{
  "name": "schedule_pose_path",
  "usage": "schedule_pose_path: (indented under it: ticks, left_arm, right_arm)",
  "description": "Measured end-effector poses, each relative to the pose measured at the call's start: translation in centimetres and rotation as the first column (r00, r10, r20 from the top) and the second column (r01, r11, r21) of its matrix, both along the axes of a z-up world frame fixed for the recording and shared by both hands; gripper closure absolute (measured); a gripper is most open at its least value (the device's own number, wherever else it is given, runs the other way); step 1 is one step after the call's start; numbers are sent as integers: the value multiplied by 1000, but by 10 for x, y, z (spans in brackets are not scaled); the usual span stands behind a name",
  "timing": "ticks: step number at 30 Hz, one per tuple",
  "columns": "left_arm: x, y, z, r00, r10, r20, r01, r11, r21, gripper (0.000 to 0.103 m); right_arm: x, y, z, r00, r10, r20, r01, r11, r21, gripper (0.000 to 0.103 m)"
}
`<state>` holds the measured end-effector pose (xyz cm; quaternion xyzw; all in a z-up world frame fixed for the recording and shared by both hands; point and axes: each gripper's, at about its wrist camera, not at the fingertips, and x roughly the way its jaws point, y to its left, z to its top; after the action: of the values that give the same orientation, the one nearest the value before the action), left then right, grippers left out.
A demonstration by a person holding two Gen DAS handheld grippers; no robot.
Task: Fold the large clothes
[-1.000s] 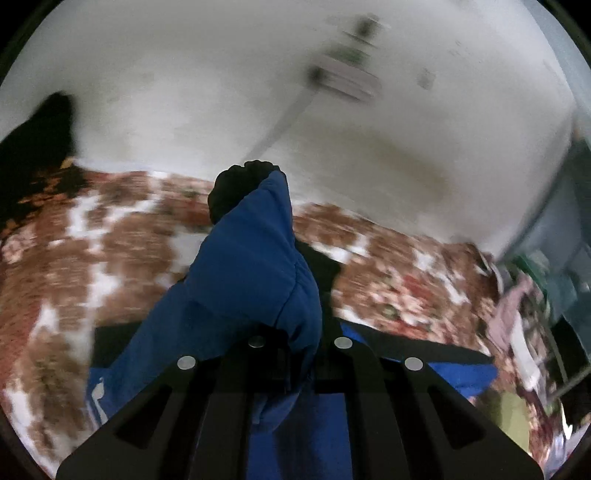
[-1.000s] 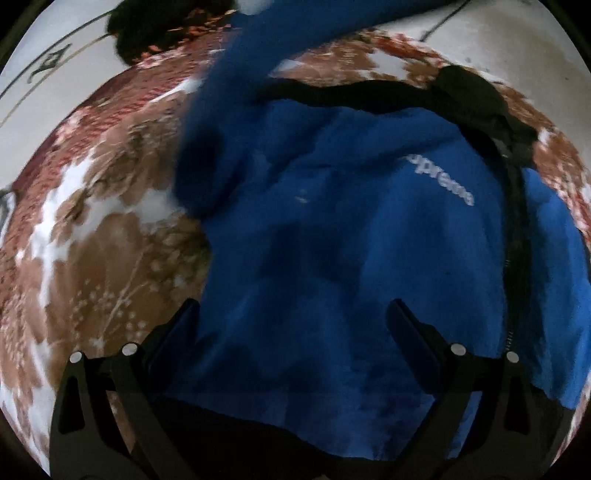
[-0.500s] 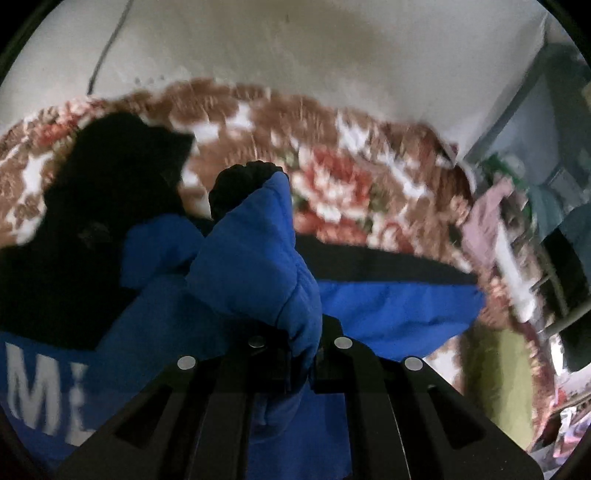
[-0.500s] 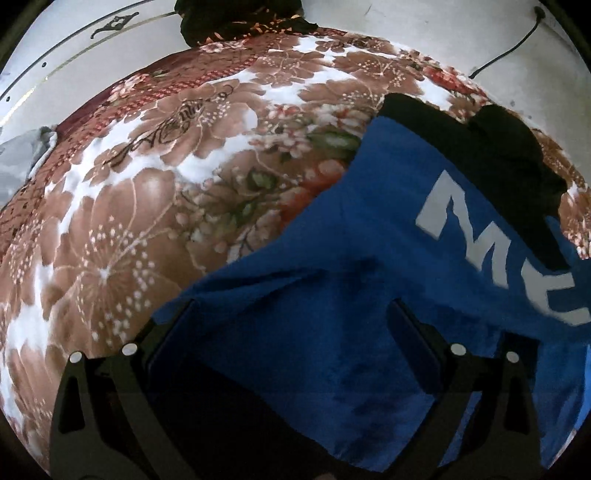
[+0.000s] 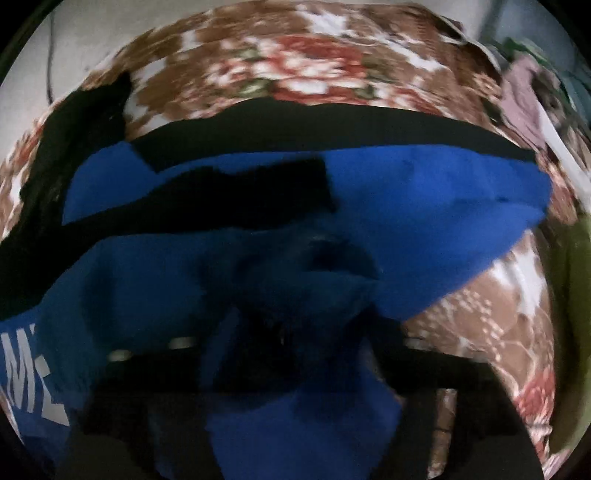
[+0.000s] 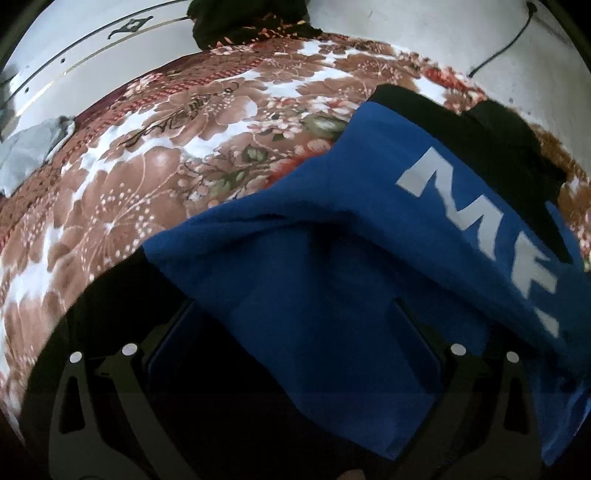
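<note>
- Blue hoodie (image 5: 424, 192) is lying spread across the floral blanket (image 5: 314, 66), black trim running along its far edge, hood dark at the left in the left wrist view.
- Left gripper (image 5: 291, 354) is pointing steeply down at the hoodie; pic is badly blurred here.
- Its jaws have just been opening – now standing wide. Sleeve (image 5: 295, 295) is bunched btwn them, cuff end slumped in a heap; pads aren't pinching it as far as the blur lets me see.
- Right gripper (image 6: 291, 332) is hovering low over the other side of the hoodie, fingers spread wide apart.
- A blue fold is running btwn the right fingers, but no pad is pressing on it.
- Big white letters (image 6: 480, 221) are showing on the blue fabric, to the right in the right wrist view.
- Bare blanket is filling the left of that view, w/ a grey cloth (image 6: 33, 147) at its far left edge.
- A dark garment (image 6: 251, 18) is sitting at the blanket's far end, by the white wall.
- A black cable (image 6: 506, 44) is trailing on the pale floor, top right.
</note>
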<state>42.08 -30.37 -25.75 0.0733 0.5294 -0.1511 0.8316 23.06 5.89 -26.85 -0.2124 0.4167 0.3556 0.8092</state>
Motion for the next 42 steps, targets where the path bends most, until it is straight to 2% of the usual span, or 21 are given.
schedule_pose_path:
  ticks: [3,7,9,12,15,18,21,24,27,29,32,35,38,42]
  left_arm:
    - [-11,-11,7,1000,-24,7,24,999,22,19]
    - [-26,-16,32,999,-38,-7,38,999,-10,17]
    - [-34,-16,57,998,-58,12,59,997,-59,17]
    - [-32,-12,103,995,-68,66,74,994,-82,14]
    - [-18,12,170,985,-81,155,97,991,-95,7]
    - [-2,60,232,959,-116,257,133,990,-46,5]
    - [7,112,246,947,-149,286,146,989,32,5]
    - [18,196,210,966,-56,253,32,995,99,5]
    - [18,255,156,982,69,174,-87,991,100,5]
    - [11,284,109,984,141,105,-150,985,81,5]
    - [-3,302,52,981,188,49,-191,980,53,6]
    - [-13,307,9,976,215,18,-216,976,22,6]
    - [-17,307,-19,971,240,19,-241,965,100,5]
    - [-17,308,-29,985,165,41,-170,974,150,4]
  right_arm:
    - [-4,-9,4,999,-6,33,6,1000,4,5]
    - [0,-26,15,999,-34,35,33,999,16,5]
    - [4,-35,23,998,-45,38,45,999,20,5]
    - [20,-55,34,992,-87,91,89,996,-9,5]
    - [48,-83,33,984,-141,111,145,989,-33,5]
    - [75,-116,27,981,-180,74,182,983,-33,5]
    - [97,-151,38,962,-242,128,248,968,-34,5]
    - [128,-189,44,945,-306,117,311,950,-24,5]
    - [152,-222,41,927,-360,109,364,931,-27,5]
    - [162,-243,28,922,-372,108,381,922,-69,5]
    - [166,-263,7,924,-368,101,378,918,-116,5]
    - [166,-290,-10,920,-389,49,392,914,-103,5]
    - [158,-301,-10,931,-357,74,363,926,-101,5]
    - [154,-314,-10,941,-336,29,337,938,-83,5]
